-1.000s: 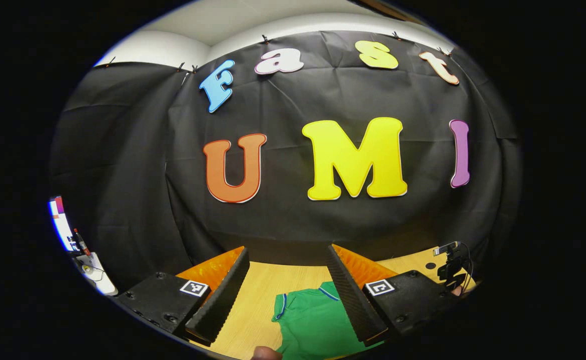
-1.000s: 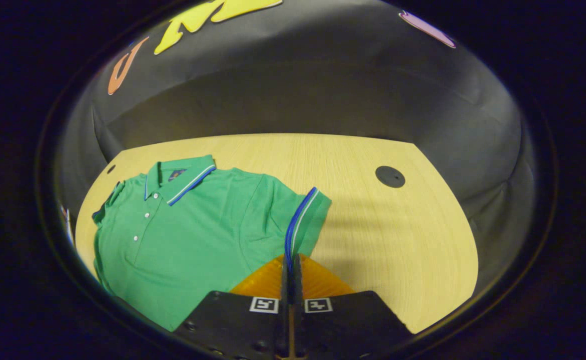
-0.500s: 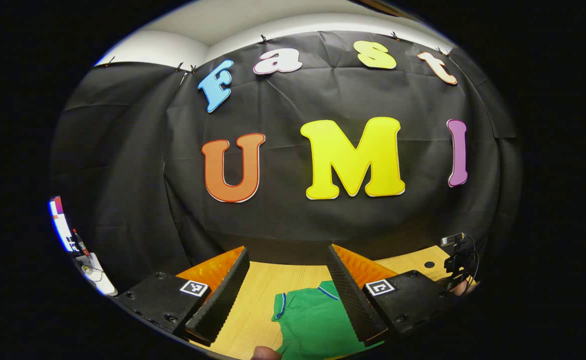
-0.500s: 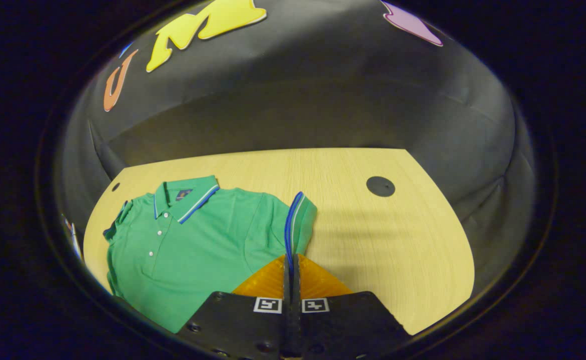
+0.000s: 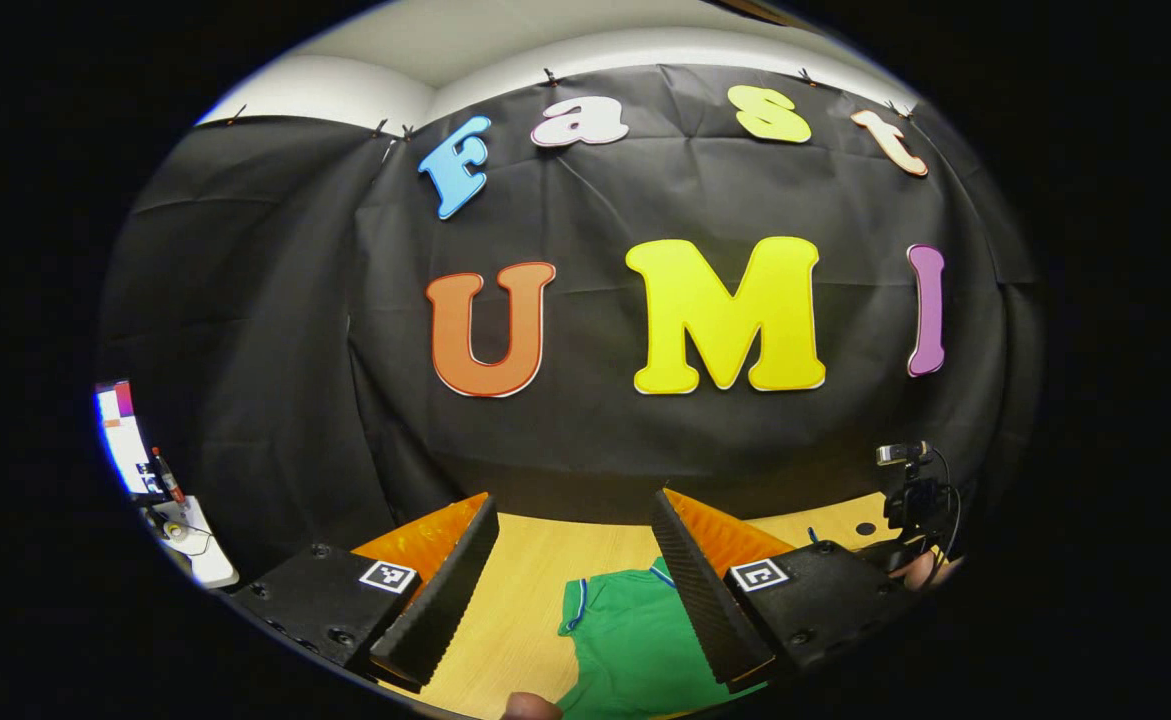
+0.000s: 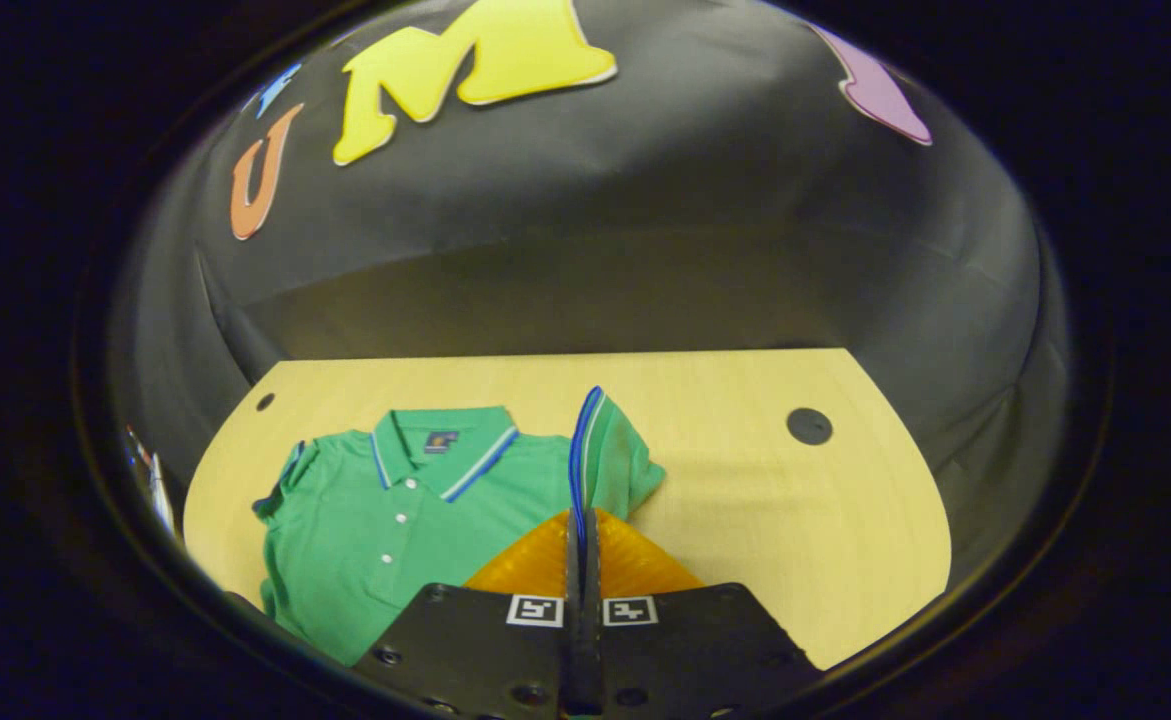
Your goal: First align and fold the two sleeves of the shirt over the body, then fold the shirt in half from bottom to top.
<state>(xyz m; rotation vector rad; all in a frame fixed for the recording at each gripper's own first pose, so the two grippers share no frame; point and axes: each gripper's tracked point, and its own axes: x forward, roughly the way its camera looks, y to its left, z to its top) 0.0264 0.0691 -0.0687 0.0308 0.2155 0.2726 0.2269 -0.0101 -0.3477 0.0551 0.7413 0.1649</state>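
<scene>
No readable text: the green shirt's (image 6: 415,510) collar tag is too small to make out.

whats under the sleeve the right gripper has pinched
The right gripper is shut on the sleeve, lifting its cuff above the shirt and wooden table. What lies directly beneath the raised fabric is hidden.

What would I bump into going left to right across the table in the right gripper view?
Small hole → green shirt → lifted sleeve pinched by the right gripper → round black cap.
</scene>
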